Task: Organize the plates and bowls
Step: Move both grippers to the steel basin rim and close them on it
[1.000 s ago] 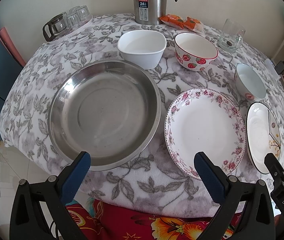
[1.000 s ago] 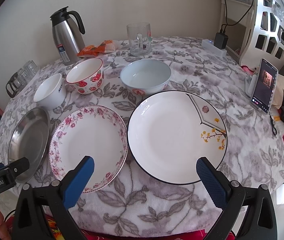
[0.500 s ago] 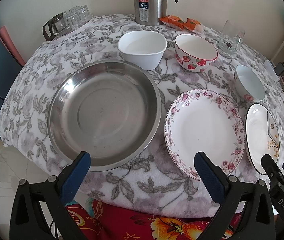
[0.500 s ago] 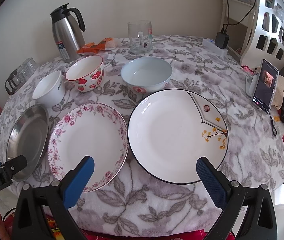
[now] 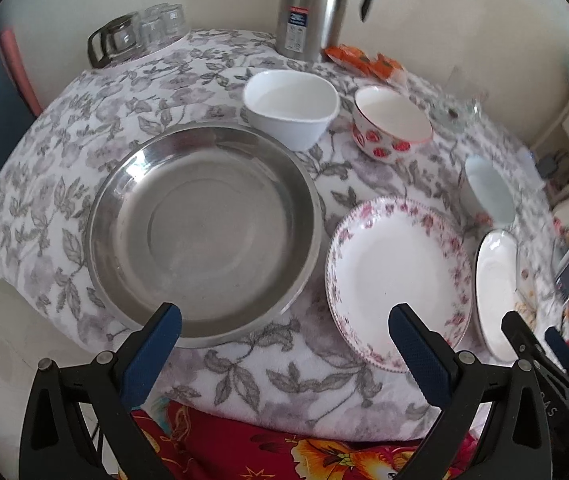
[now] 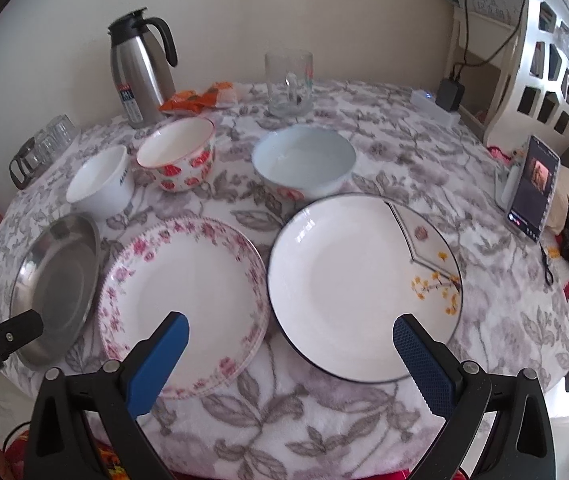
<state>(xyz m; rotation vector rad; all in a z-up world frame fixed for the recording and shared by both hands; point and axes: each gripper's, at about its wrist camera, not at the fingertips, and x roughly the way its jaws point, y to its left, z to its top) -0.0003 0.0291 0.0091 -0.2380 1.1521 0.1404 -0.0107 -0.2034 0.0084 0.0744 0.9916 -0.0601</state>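
A large steel plate [image 5: 204,232] lies at the left of the table, also seen in the right wrist view [image 6: 58,280]. Beside it lie a pink-flowered plate [image 5: 396,276] [image 6: 184,300] and a black-rimmed white plate [image 6: 364,284] [image 5: 496,292]. Behind them stand a white bowl [image 5: 290,106] [image 6: 100,180], a strawberry bowl [image 5: 390,122] [image 6: 178,158] and a pale blue bowl [image 6: 302,162] [image 5: 488,190]. My left gripper [image 5: 284,332] is open and empty at the table's near edge, before the steel plate. My right gripper [image 6: 290,338] is open and empty, before the two white plates.
A steel thermos [image 6: 140,68], orange snack packets [image 6: 200,98], a glass mug [image 6: 288,82] and small glasses [image 5: 140,30] stand at the back. A phone on a stand [image 6: 532,192] and a power strip [image 6: 436,106] are at the right.
Both grippers have dropped lower and tilted up a little, so the table sits lower in both views. No dish has moved.
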